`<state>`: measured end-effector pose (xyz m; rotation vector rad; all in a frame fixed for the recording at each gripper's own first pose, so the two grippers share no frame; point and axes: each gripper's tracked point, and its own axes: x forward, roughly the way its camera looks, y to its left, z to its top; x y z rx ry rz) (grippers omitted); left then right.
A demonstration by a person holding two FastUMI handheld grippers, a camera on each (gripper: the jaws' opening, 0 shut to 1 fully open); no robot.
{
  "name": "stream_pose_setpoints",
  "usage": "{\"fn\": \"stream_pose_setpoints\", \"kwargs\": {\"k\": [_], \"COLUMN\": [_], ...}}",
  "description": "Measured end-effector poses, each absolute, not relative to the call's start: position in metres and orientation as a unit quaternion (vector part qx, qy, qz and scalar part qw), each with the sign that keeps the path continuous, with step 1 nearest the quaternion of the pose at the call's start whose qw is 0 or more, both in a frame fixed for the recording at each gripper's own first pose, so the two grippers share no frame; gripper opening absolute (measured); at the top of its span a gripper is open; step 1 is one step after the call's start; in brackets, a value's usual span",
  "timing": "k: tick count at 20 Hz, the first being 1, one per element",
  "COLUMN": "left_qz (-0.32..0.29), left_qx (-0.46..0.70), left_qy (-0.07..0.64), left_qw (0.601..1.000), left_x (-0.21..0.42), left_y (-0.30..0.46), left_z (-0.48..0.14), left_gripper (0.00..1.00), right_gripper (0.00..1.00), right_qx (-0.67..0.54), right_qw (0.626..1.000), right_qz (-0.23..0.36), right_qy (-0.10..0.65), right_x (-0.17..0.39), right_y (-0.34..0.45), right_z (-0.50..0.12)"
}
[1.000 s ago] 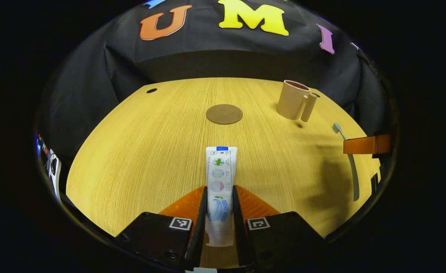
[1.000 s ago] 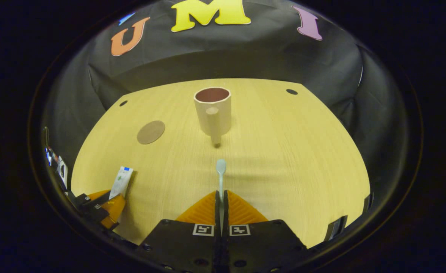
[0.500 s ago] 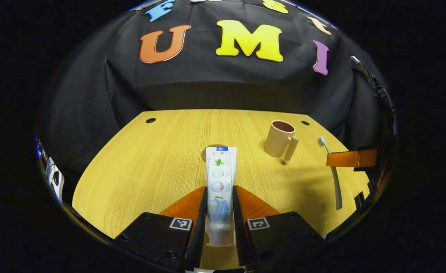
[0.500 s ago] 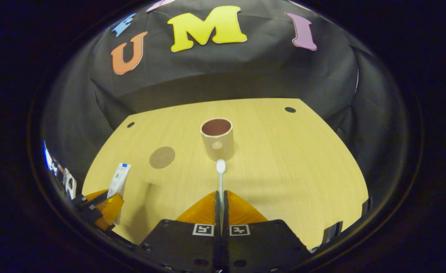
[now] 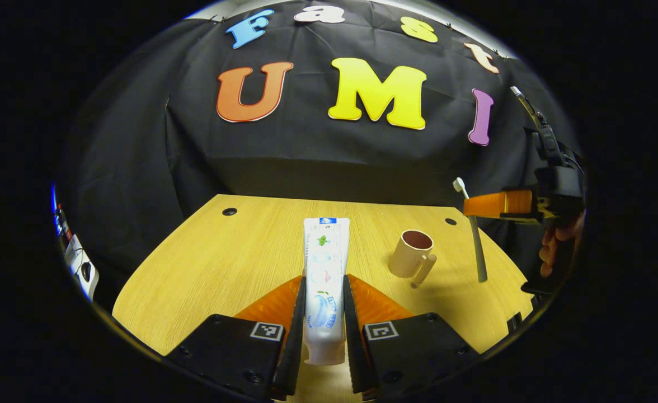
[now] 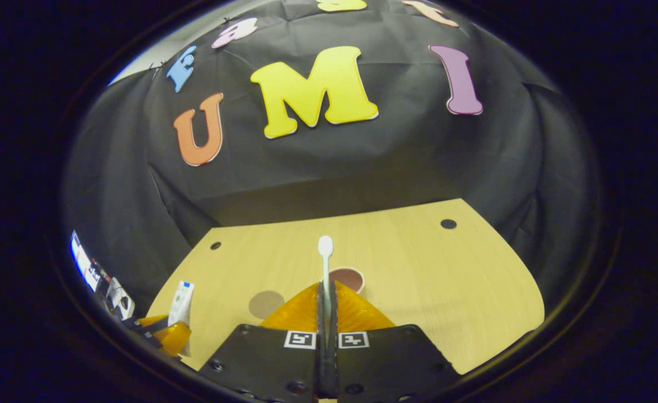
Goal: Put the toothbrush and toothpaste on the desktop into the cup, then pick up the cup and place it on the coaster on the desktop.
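Observation:
In the left gripper view my left gripper is shut on a white toothpaste tube, held off the wooden table and pointing away from me. The beige cup stands upright to the right, handle toward me. Beyond it a hand holds my right gripper in the air, shut on the toothbrush, bristles up. In the right gripper view the toothbrush sticks out from my shut right gripper, high over the cup, whose rim peeks past the fingers. The round brown coaster lies left of the cup. The left gripper with the toothpaste sits at lower left.
Small dark holes mark the table's far corners. The black cloth wall hangs right behind the far edge. Some equipment stands off the table's left side. A hand is at the right edge.
Both grippers have risen from the table with their loads. The right gripper lifted the toothbrush high and tilted up, so the cup now sits low beneath its fingers.

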<state>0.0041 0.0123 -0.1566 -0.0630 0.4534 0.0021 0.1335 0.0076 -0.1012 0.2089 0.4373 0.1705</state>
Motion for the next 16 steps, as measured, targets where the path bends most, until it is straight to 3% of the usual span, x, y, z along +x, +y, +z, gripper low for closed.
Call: {"fn": "stream_pose_setpoints", "kwargs": {"k": [1, 11, 12, 16], "left_qz": [0.004, 0.036, 0.038, 0.037], "left_qx": [-0.033, -0.048, -0.05, -0.046], "left_qy": [0.224, 0.227, 0.229, 0.232], "left_qw": [0.974, 0.972, 0.971, 0.971], "left_x": [0.005, 0.028, 0.031, 0.04], "left_y": [0.014, 0.025, 0.025, 0.019], "left_z": [-0.156, -0.161, -0.162, -0.167], "left_gripper": [0.39, 0.39, 0.39, 0.39], "right_gripper": [0.03, 0.0, 0.03, 0.0], "right_qx": [0.105, 0.132, 0.134, 0.108], "right_qw": [0.969, 0.975, 0.976, 0.984], "right_qz": [0.088, 0.112, 0.109, 0.093], "right_qy": [0.205, 0.141, 0.135, 0.111], "right_x": [0.148, 0.254, 0.264, 0.293], "right_y": [0.009, 0.033, 0.032, 0.027], "right_z": [-0.096, -0.094, -0.096, -0.115]}}
